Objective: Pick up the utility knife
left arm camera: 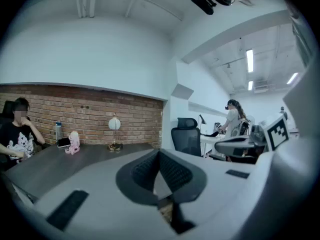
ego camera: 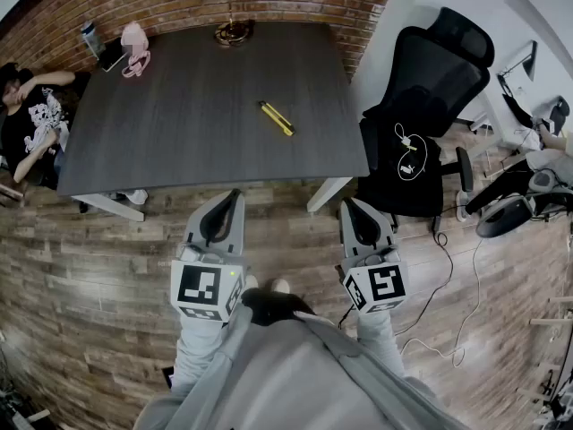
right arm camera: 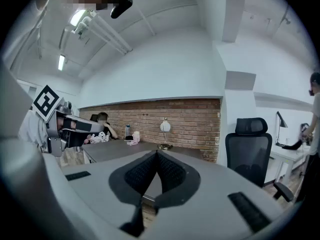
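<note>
Head view: the utility knife [ego camera: 277,118] lies flat on the table [ego camera: 179,124], right of its centre, well clear of the table's near edge. It is probably light, rigid and smooth-sided; grip it across the mid-body.

Left gripper view: the left gripper [left arm camera: 159,154] has its jaws together, with nothing between them.

Right gripper view: the right gripper [right arm camera: 156,156] likewise.

Matt dk table [ego camera: 179,124], wood-plank floor [ego camera: 89,267]

I'm counting one utility knife [ego camera: 277,118] on one table [ego camera: 179,141] — also one lamp [ego camera: 230,7], one bottle [ego camera: 89,36] and one pink toy [ego camera: 135,49]. I'm seeing two grippers — left gripper [ego camera: 231,197], right gripper [ego camera: 349,206] — one office chair [ego camera: 421,106], one seated person [ego camera: 31,115], one standing person [left arm camera: 233,120].
</note>
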